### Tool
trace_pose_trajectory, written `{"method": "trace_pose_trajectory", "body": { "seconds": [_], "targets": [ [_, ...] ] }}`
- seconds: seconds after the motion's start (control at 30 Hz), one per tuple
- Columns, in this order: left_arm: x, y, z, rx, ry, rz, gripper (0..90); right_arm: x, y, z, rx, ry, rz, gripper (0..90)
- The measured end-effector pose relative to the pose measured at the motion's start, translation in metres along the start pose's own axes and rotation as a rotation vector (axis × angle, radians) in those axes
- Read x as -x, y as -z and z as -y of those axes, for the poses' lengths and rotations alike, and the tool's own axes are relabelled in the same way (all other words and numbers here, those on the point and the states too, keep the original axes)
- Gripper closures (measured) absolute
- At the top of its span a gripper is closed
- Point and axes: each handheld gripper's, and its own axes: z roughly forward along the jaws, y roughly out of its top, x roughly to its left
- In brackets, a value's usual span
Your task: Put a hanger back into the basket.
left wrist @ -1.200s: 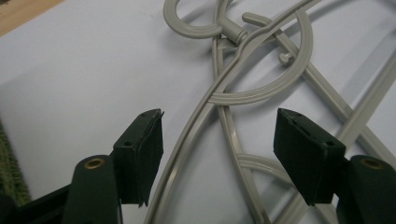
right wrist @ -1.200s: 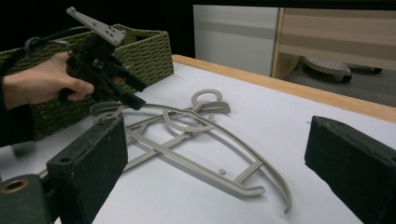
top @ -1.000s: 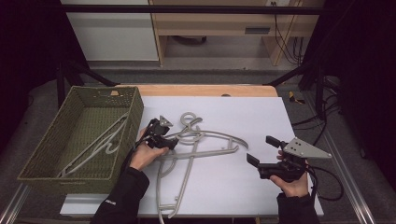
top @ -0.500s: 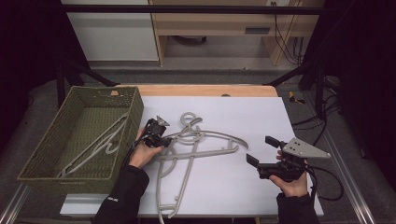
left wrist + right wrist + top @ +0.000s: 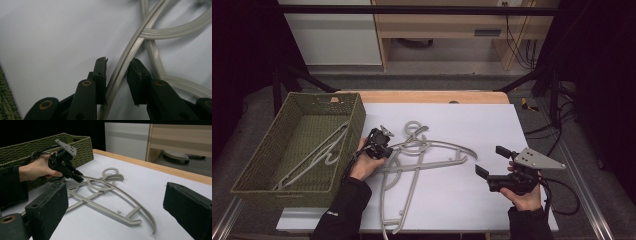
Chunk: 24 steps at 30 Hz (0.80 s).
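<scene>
Hangers: the work in hand reads as moving grey plastic hangers from the table into the basket.

Table [image 5: 532,135]: white top, under both claws.

Basket [image 5: 260,161]: green woven, just to the left of the left gripper. One hanger in the basket [image 5: 314,157] lies flat on its floor, so one piece counts as done.

Tangled hangers [image 5: 422,152]: two, possibly three, overlapping on the table straight ahead of the left gripper and well to the left of the right gripper; the overlap makes the count unsure. These are what is left.

Left gripper [image 5: 384,148]: the jaws have just been closing, and a curved hanger arm [image 5: 126,62] runs between them. In the left gripper view the inner pad [image 5: 101,72] sits against the arm and the other pad is just beside it; I judge it not yet clamped. Nothing is lifted: the arm rests on the table.

Right gripper [image 5: 493,161]: jaws wide apart, holding nothing, hovering low over bare table.

Judgement: early stage. Grasp nearly made; lift, untangle and drop into the basket remain.
</scene>
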Motion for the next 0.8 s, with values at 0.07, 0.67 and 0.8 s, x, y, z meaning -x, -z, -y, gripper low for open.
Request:
{"method": "trace_pose_trajectory", "body": {
  "seconds": [0.07, 0.67, 0.8],
  "targets": [
    [0.001, 0.001, 0.000, -0.006, -0.005, 0.004, 70.2, 0.000, 0.000, 0.000, 0.000, -0.001, 0.000, 6.2],
    [0.015, 0.030, -0.004, 0.048, 0.042, 0.045, 82.0, 0.000, 0.001, 0.000, 0.003, 0.002, -0.001, 6.2],
    [0.018, 0.039, -0.004, 0.093, 0.053, 0.044, 82.1, 0.000, 0.001, 0.000, 0.006, 0.002, -0.002, 6.2]
  ]
}}
